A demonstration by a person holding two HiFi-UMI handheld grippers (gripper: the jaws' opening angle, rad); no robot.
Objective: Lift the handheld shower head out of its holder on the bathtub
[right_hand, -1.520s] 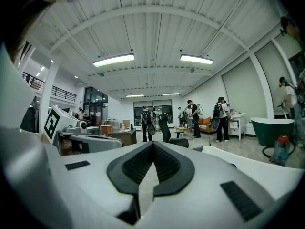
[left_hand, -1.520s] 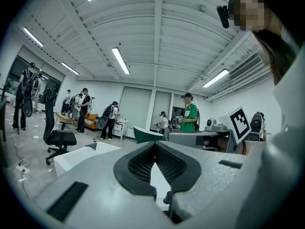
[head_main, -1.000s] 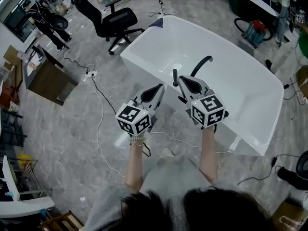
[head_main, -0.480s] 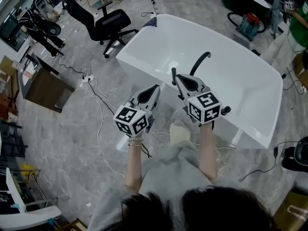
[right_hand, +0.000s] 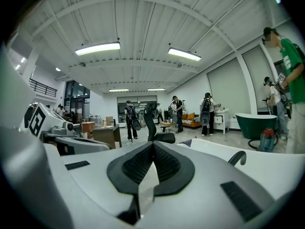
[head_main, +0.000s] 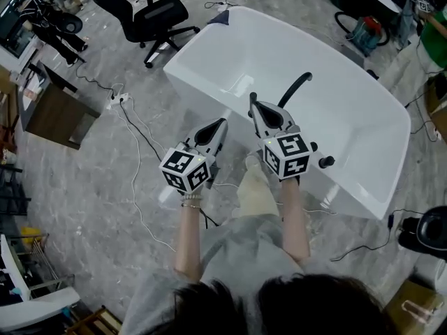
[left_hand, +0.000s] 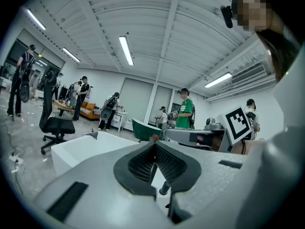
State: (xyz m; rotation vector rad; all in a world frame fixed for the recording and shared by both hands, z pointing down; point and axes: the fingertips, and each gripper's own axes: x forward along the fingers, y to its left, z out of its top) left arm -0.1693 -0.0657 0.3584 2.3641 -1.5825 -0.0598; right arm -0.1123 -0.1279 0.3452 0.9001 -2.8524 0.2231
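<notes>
We count one white bathtub (head_main: 353,114), one curved black spout (head_main: 297,88) and one black knob (head_main: 326,162) on its near rim, one black office chair (head_main: 157,12), one brown cabinet (head_main: 52,114), one power strip (head_main: 115,98) on the floor, one green bathtub (right_hand: 259,120), and two grippers, the left gripper (head_main: 222,123) and the right gripper (head_main: 253,107).

The bathtub (head_main: 363,138) in the middle is white, smooth and shiny. The bent tap (head_main: 297,89) on it is black and dull. The floor (head_main: 91,187) at the left looks like shiny grey stone. The left tongs (head_main: 222,123) and right tongs (head_main: 253,105) are dull grey plastic, with black bumpy pads (right_hand: 136,163).
</notes>
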